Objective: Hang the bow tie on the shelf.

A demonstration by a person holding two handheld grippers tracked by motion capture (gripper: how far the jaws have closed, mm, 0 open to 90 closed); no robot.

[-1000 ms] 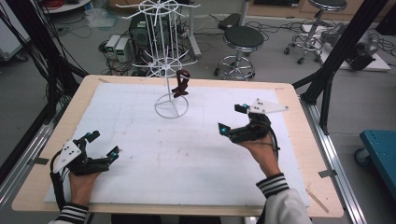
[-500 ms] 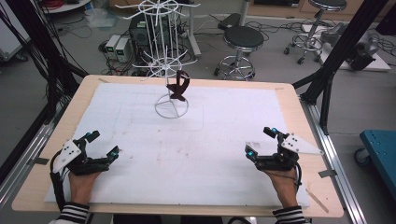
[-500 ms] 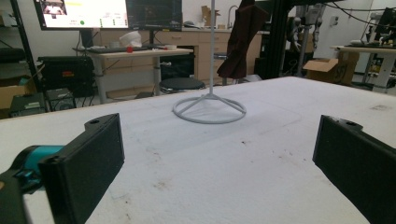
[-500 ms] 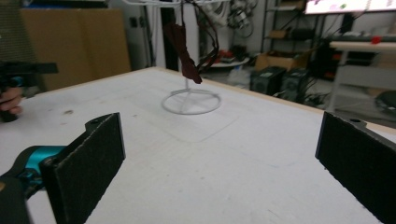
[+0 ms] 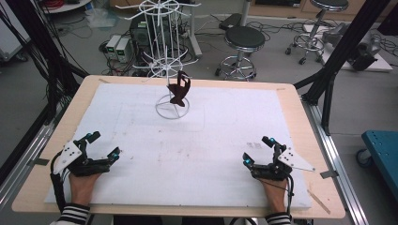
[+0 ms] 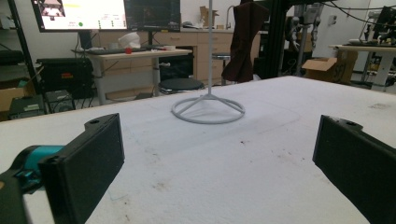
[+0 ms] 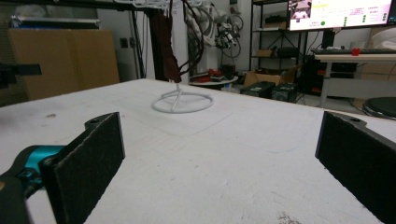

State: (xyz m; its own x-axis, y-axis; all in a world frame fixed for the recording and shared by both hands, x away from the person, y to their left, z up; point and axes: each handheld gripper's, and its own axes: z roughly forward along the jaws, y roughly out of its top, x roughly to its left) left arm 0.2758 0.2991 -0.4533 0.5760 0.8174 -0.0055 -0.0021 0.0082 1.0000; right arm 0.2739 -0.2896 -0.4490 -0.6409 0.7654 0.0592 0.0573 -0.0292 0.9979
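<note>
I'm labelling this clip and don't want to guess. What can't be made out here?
- Dark brown item on the white wire rack: too small in the high view; cut off by the top edge in both gripper views, so how it hangs is unclear.
- Rack top: cropped in the high view.
- Monitor text: too blurred to read in the left gripper view.

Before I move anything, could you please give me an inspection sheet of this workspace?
Surface: white mat on a wooden table, faintly smudged.
Job's things: white wire rack at the far middle, a dark cloth hanging from it.
Clutter: nothing seen on the mat.
Grippers: left gripper near left, right gripper near right; both open, holding nothing.
Cables: one trails from each gripper along the forearm; tangles on the floor beyond.
Surroundings: stools, black frame posts, monitors.
</note>
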